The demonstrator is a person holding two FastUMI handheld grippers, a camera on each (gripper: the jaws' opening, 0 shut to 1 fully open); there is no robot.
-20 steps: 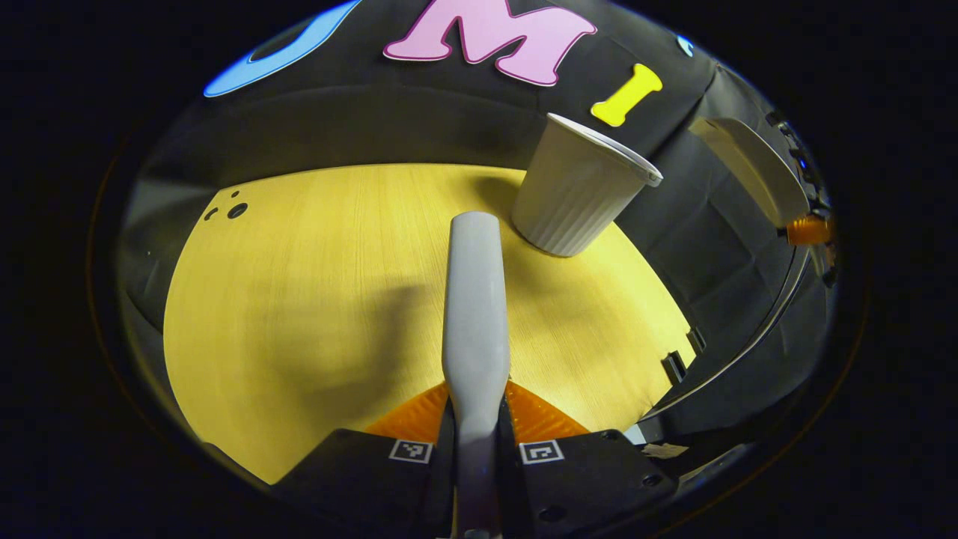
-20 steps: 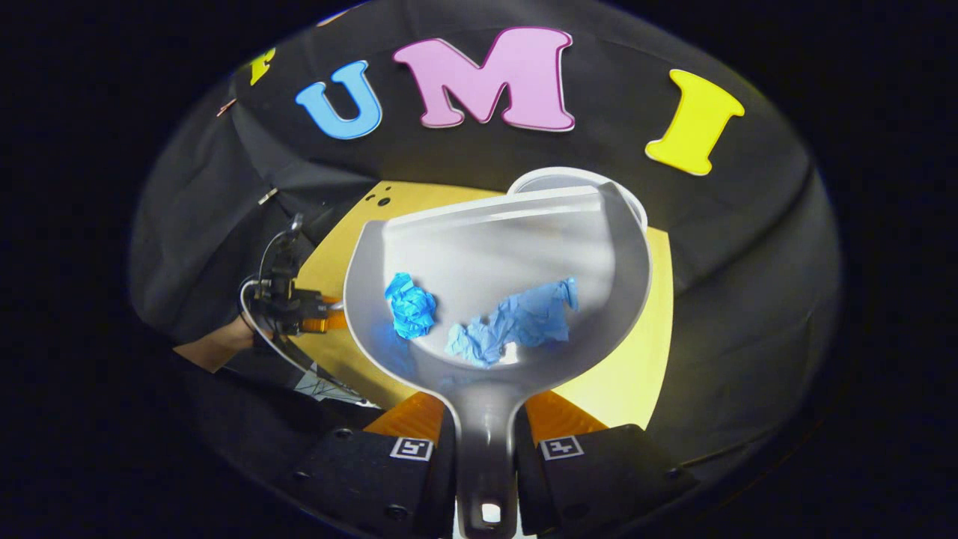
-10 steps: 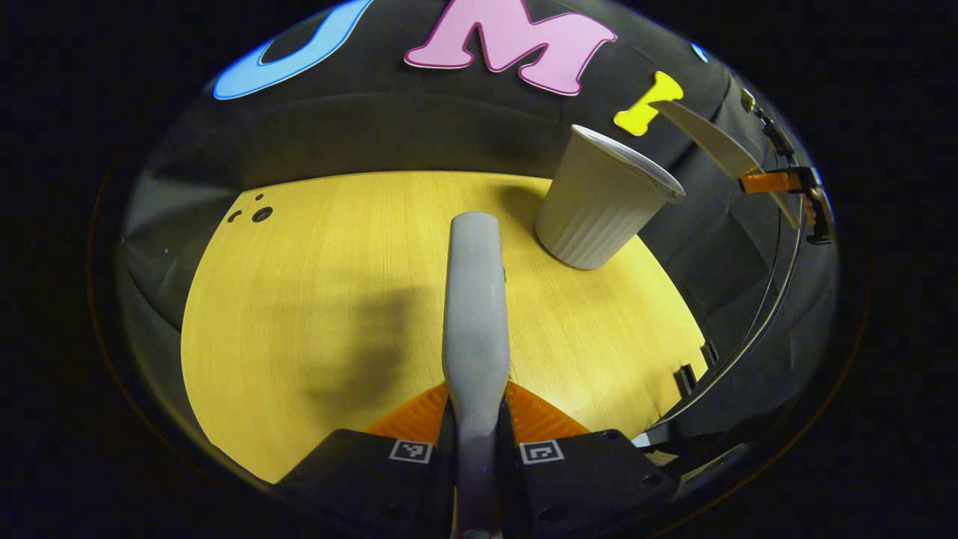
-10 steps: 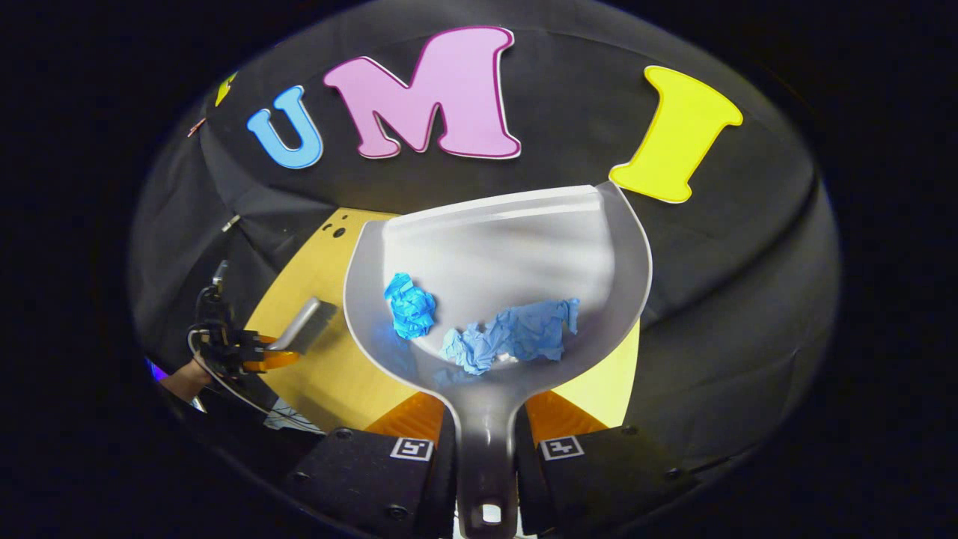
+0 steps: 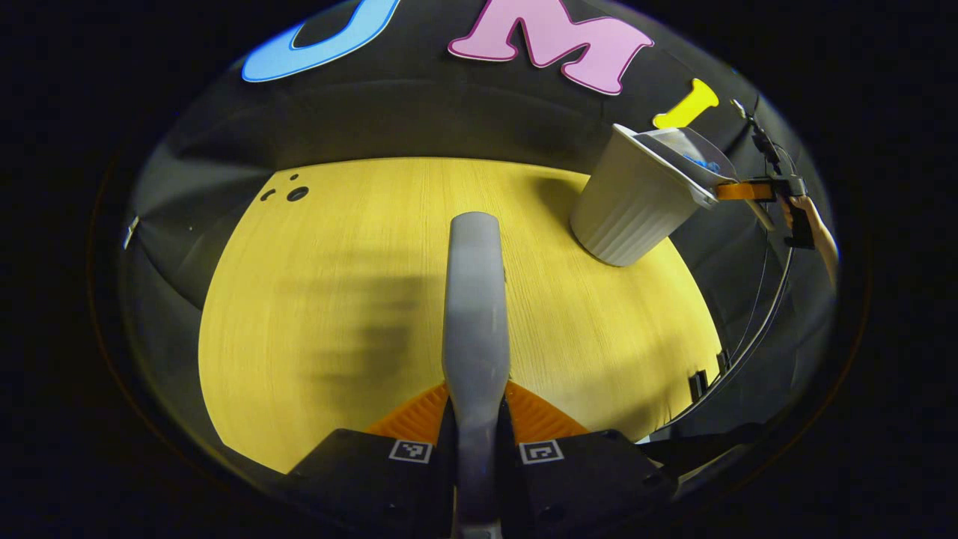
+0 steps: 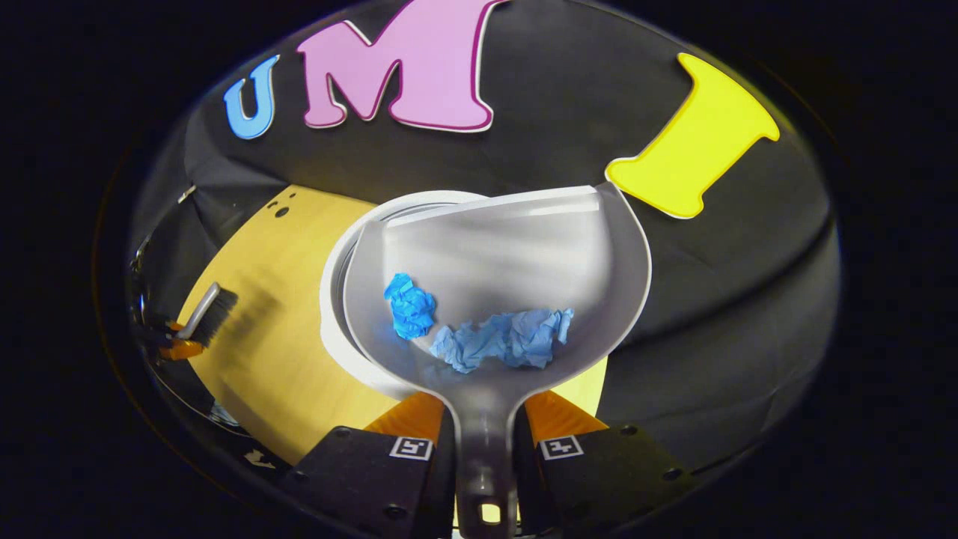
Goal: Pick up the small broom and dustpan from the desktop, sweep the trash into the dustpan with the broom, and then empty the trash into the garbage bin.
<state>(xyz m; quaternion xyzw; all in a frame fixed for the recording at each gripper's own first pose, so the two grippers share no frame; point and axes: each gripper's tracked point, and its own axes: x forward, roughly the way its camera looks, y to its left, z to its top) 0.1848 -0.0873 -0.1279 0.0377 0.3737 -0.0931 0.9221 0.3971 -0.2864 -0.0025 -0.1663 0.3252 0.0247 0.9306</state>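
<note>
Right gripper view: right gripper (image 6: 485,419) pinches the dustpan (image 6: 498,288) handle, pan over the garbage bin (image 6: 337,314) rim, two crumpled blue paper scraps (image 6: 503,340) apparently inside. Left gripper (image 5: 476,419) clamps the small broom (image 5: 474,299) above the desktop (image 5: 337,299).

The desk (image 5: 337,299) lies open ahead of the broom (image 5: 473,299); the bin (image 5: 636,209) stands at its far right edge, its mouth covered by the dustpan (image 6: 494,277), with the wall (image 6: 569,112) close behind
</note>
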